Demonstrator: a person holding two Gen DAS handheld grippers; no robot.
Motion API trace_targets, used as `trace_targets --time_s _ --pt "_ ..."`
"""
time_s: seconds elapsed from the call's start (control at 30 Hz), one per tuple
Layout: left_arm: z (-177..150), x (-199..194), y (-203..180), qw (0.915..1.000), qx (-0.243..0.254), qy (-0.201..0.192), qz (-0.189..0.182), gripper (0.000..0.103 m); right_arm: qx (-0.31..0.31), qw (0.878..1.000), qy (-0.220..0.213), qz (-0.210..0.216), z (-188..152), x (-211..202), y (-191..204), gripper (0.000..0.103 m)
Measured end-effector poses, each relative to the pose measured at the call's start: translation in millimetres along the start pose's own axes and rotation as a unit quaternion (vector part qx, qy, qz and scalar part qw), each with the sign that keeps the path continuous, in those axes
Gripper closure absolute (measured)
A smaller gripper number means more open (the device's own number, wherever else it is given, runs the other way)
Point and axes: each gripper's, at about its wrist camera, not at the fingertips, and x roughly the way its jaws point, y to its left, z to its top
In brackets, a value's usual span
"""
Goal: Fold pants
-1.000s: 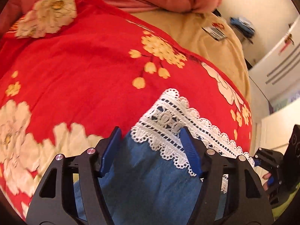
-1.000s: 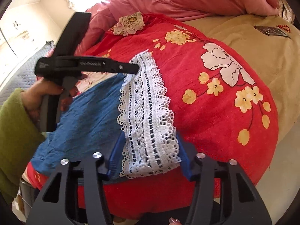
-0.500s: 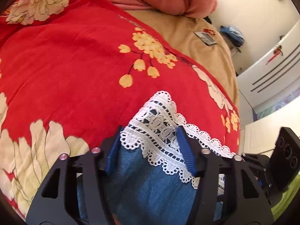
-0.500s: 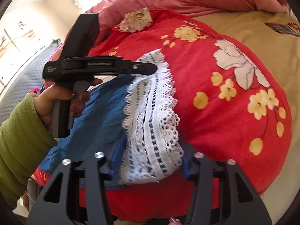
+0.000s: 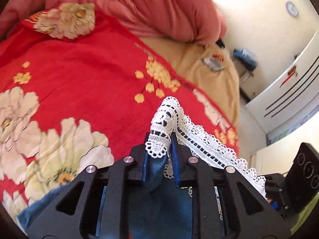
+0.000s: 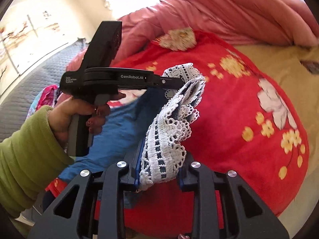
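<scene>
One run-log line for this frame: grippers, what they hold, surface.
left gripper: closing on lace hem | right gripper: closing on lace hem, other corner | blue pants: hem raised | surface: red floral blanket

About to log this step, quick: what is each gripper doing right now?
Left gripper: jaws closing on the lace hem of the blue pants.
Right gripper: jaws closing on the same hem's other end.

Black plastic handheld left gripper [image 6: 173,83]: white "GenRobot.AI" printed on its side, plus small "Data Acquisition System" near the rear of the body. No other text is legible anywhere.
</scene>
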Motion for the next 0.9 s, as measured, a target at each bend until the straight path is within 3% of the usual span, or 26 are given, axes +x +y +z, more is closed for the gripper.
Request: trace_targets --time_s 0.23,0.4,0.57,0.63,0.8,0.9 --pt "-24.4 -76.6 24.0 0.9966 -0.034 -0.075 -0.012 0.090 -0.078 0.997 -0.012 0.024 13.1 -1.2 63.8 0.078" --pt "-51.0 -107.5 54.3 0.9932 -0.067 -0.095 0.001 0.088 -0.119 0.992 0.010 0.044 10.4 24.8 106.6 0.078" --pt "-80.2 -116.9 89.9 0.9852 -0.137 -0.103 0.001 0.069 -0.156 0.985 0.057 0.037 -6.4 64.7 137.3 0.078" --pt "-93.1 -129.8 102.2 0.9781 -0.174 -0.114 0.005 0.059 -0.176 0.981 0.071 0.028 -15.2 74.5 147.2 0.078" --pt "-130.9 -171.3 126.4 0.9540 -0.245 -0.173 -0.014 0.045 -0.253 0.963 0.092 0.014 -39.9 93.2 179.0 0.075" --pt "-150.7 -181.2 137.9 0.9452 -0.273 -0.178 -0.013 0.039 -0.299 0.949 0.101 0.016 -55.7 100.5 198.8 0.074"
